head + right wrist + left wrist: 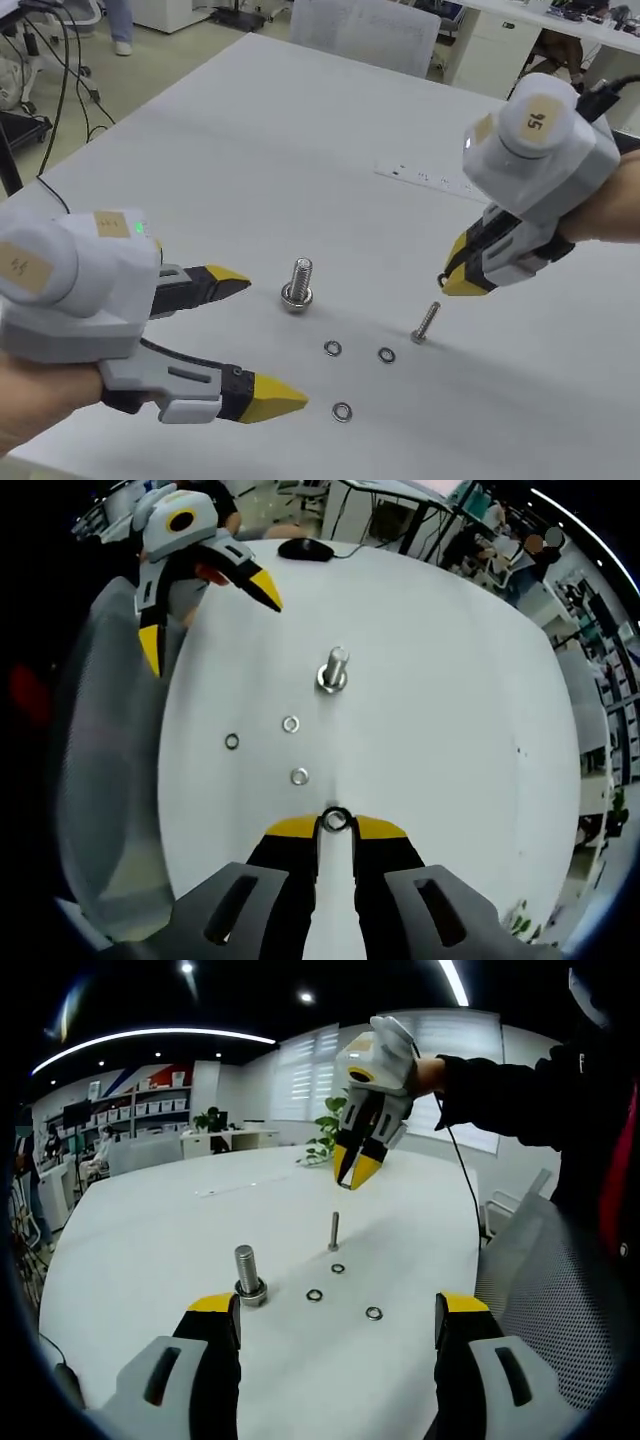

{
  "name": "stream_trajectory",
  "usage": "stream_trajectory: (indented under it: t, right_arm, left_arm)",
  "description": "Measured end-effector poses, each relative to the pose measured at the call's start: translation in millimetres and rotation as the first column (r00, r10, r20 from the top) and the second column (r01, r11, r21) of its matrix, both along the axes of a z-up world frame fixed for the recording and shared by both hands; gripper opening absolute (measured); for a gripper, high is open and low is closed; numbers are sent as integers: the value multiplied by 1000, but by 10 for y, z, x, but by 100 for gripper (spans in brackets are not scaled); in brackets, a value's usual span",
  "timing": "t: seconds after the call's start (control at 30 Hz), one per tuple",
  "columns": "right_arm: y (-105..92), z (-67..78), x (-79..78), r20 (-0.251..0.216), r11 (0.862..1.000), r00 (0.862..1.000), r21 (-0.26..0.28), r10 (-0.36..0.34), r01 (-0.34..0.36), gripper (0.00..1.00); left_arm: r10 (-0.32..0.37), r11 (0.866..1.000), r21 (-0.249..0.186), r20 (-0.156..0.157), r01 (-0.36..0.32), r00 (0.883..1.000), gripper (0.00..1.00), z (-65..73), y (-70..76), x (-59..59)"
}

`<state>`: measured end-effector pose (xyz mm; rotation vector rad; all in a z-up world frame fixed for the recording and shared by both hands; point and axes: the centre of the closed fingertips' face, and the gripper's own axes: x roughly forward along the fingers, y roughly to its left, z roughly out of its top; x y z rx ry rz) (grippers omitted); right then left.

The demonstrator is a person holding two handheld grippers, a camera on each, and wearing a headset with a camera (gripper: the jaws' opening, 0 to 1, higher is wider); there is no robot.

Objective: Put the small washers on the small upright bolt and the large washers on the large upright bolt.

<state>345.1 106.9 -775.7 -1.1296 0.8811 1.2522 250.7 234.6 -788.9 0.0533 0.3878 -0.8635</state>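
Pinching a small silver metal washer [327, 821] between its fingers, the right gripper [455, 281] hung above the thin upright steel bolt [427, 322]; the left gripper [272, 340] had fingers spread.

head view: left gripper [272, 340] body chopped off by left and bottom edges; right gripper [452, 284] fingers pressed together, whatever sits between them hidden from here; right gripper view: small ring [336, 820] pinched at tips, small bolt [426, 320] hidden behind them in that view; washers stacked at foot of large bolt [298, 283] too tiny to count; loose washers [333, 348] on worktop [250, 150], small or large, can't tell; stuff on shelves [150, 1110] too small to make out
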Motion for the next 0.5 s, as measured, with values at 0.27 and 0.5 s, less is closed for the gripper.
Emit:
stream_trajectory:
  t: [0.27,0.5]
  right_arm:
    - [-65,-159,92,-25,1000,1000,-9,-16,16,13]
    - [-83,-280,87,-58,1000,998,-14,-28,28,13]
  left_arm:
    - [0,1000,1,-4,0,1000,79,-9,-7,-14]
    - [1,1000,3,-7,-1,1000,79,-19,-6,-20]
